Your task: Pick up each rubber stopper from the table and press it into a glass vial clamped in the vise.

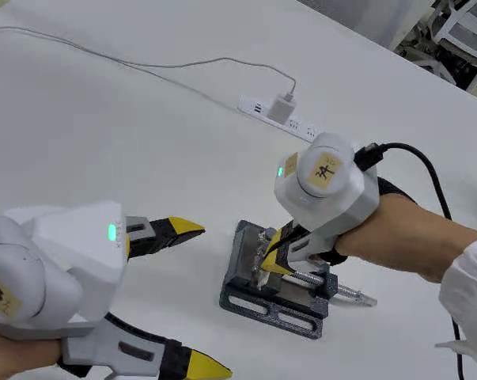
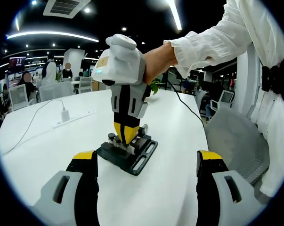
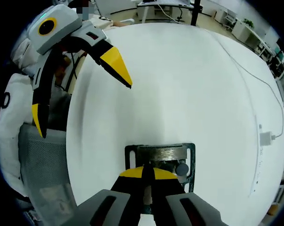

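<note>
left tool [image 2: 146,156] spread, right tool [image 3: 149,170] over vise [image 3: 188,155]

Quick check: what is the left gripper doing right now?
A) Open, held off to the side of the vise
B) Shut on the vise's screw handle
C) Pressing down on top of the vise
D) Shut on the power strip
A: the left gripper has its jaws wide apart with nothing between them, beside the vise; the right gripper is the one down on the vise.
</note>
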A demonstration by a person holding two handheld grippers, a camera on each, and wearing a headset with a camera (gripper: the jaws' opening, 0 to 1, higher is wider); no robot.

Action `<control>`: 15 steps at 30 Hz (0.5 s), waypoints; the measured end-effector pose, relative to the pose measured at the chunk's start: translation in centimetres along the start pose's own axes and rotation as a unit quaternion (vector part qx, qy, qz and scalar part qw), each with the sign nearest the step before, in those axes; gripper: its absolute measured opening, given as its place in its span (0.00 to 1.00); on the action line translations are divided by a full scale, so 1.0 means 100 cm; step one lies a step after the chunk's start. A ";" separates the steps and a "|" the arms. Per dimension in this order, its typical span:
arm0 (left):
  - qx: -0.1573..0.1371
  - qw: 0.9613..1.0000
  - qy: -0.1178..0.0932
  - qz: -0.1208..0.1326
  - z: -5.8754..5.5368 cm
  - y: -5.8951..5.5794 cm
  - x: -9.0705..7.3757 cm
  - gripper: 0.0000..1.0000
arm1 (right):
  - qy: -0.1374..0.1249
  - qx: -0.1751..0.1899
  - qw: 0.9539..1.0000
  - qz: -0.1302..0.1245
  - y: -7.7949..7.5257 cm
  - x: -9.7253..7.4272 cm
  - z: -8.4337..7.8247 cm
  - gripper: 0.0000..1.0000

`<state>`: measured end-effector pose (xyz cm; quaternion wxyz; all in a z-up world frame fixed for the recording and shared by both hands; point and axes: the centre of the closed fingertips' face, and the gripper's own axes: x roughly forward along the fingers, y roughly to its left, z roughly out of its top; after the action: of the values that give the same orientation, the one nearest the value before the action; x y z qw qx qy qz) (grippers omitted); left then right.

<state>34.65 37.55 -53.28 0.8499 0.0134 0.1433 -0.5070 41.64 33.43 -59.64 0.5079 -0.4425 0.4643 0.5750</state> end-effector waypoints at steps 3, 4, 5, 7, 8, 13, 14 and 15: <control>0.002 1.000 -0.001 -0.001 0.002 0.000 0.001 0.86 | 0.006 0.002 1.000 0.004 -0.001 0.001 0.001 0.01; 0.003 1.000 -0.001 -0.001 0.002 0.000 0.001 0.86 | 0.008 0.003 1.000 0.004 -0.001 0.001 0.001 0.01; 0.004 1.000 0.000 -0.001 0.002 0.000 0.001 0.86 | 0.009 0.001 1.000 0.004 -0.001 0.001 0.000 0.01; 0.004 1.000 0.000 -0.001 0.003 0.000 0.001 0.86 | 0.008 0.000 1.000 0.003 -0.001 0.000 0.000 0.01; 0.005 1.000 0.000 -0.001 0.003 0.000 0.001 0.86 | 0.003 0.008 1.000 0.005 -0.001 0.000 -0.001 0.01; 0.010 1.000 0.009 -0.003 0.001 -0.002 0.000 0.86 | -0.002 -0.007 1.000 -0.006 0.001 -0.001 0.000 0.02; 0.009 1.000 0.010 -0.003 0.001 -0.002 -0.001 0.86 | -0.003 -0.013 1.000 -0.010 0.002 -0.001 0.000 0.02; 0.008 1.000 0.011 -0.002 0.001 -0.002 -0.003 0.86 | -0.006 -0.013 1.000 -0.014 0.003 -0.001 -0.001 0.02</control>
<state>34.35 37.65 -53.08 0.8471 0.0253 0.1485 -0.5096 41.40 33.32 -59.50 0.5128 -0.4523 0.4474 0.5764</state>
